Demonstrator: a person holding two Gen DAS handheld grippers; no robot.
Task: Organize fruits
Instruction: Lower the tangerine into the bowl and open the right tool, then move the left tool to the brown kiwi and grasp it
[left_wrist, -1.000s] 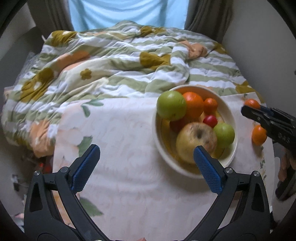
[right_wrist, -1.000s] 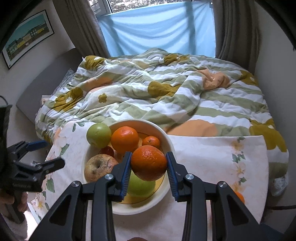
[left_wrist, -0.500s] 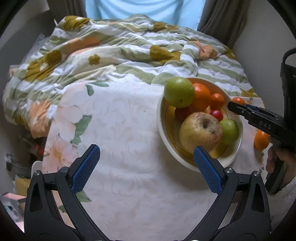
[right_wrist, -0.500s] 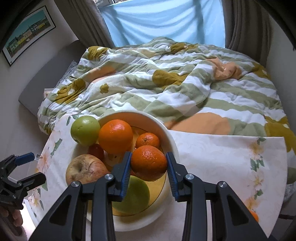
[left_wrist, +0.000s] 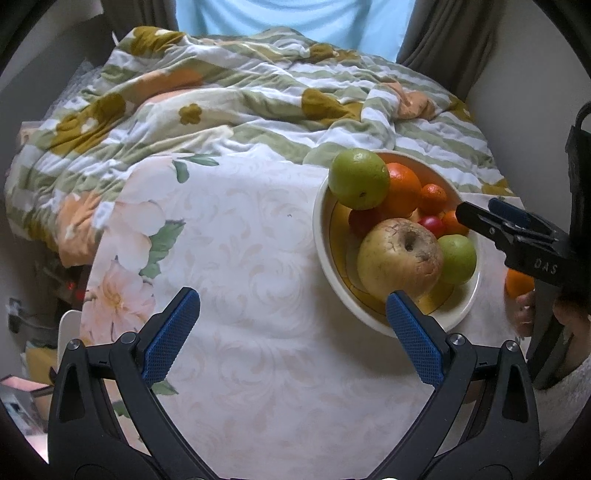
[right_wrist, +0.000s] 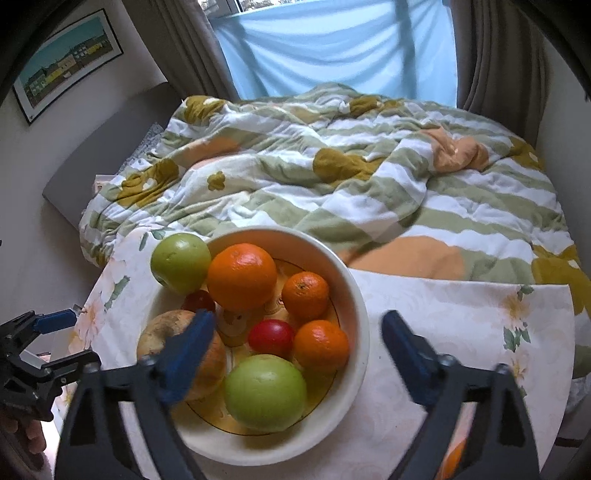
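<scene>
A white bowl (right_wrist: 354, 295) on the flowered tablecloth holds several fruits: a large orange (right_wrist: 242, 277), two green apples (right_wrist: 181, 262) (right_wrist: 266, 393), a bruised yellow apple (right_wrist: 155, 332), a red fruit (right_wrist: 271, 338) and a small tangerine (right_wrist: 306, 295). A second tangerine (right_wrist: 321, 345) lies free in the bowl near its right rim. My right gripper (right_wrist: 297, 325) hovers over the bowl, its jaws opening wide, gripping nothing. My left gripper (left_wrist: 291, 301) stands open over bare cloth left of the bowl (left_wrist: 321, 236), holding nothing. One more orange (left_wrist: 519, 282) lies on the cloth outside the bowl.
A rumpled striped and flowered quilt (right_wrist: 332, 177) covers the bed behind the table. The cloth (left_wrist: 240, 258) left of the bowl is bare. A person's hand (left_wrist: 524, 314) holds the right gripper near the table's right edge.
The right gripper's jaws have sprung apart and let go of the tangerine, which now lies in the bowl beside the red fruit. The left gripper stays open in about the same place.
</scene>
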